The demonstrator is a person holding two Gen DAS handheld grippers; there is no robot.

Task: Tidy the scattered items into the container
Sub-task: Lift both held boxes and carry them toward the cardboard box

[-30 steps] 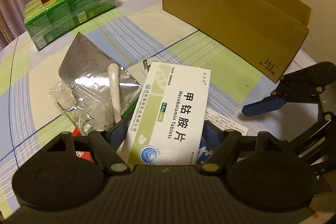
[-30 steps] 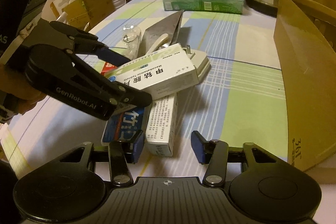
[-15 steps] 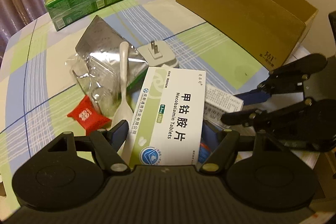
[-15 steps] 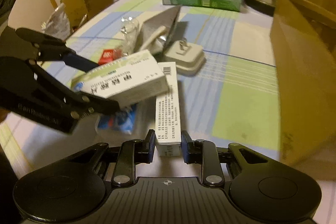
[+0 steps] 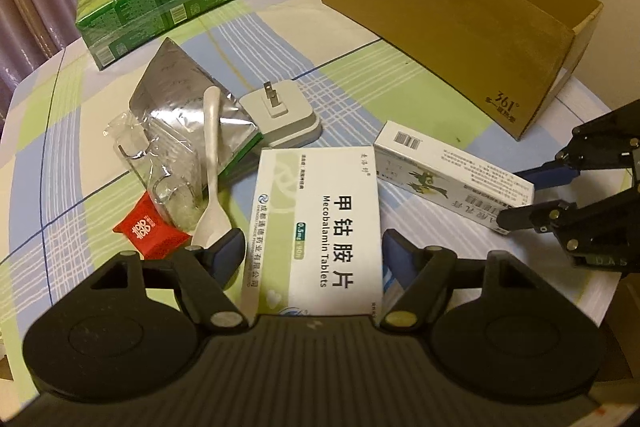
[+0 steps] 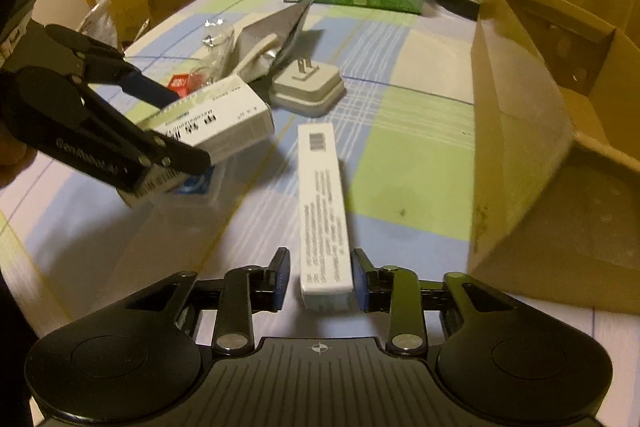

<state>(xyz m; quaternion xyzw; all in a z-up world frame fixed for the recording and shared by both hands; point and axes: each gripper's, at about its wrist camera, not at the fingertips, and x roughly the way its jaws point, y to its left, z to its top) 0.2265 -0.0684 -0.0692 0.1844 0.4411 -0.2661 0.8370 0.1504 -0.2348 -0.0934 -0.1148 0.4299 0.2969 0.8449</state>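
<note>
Clamped across the tablet box (image 5: 316, 195) with the left gripper (image 5: 313, 245), low centre of the left-wrist view; box held clear of the bench (image 6: 400, 187) and gripped only at its near end. Just been opening at the right gripper (image 6: 320, 279), bottom centre of the right-wrist view: pads apart, with the long box (image 6: 322, 195) between them but not pinched, a gap showing at the left pad. Seemingly resting on the bench, running lengthwise up the frame toward the plug (image 6: 306, 87). Waiting at the right edge of that frame: the carton (image 6: 516, 115), open-topped, its near wall tall.

Most likely to go wrong first on the right. Closing again off-centre could shove the long box sideways, or catch only its end and let it droop or slip on the lift. Could also clip the carton's near wall if carried across too low. On the left, could swing the tablet box in its end-on hold and knock the long box or the right gripper, close by at the frame's right. Further out, at centre left, risks snagging the spoon (image 5: 212, 163) and foil pouch (image 5: 176, 91) when reaching back for the rest.
</note>
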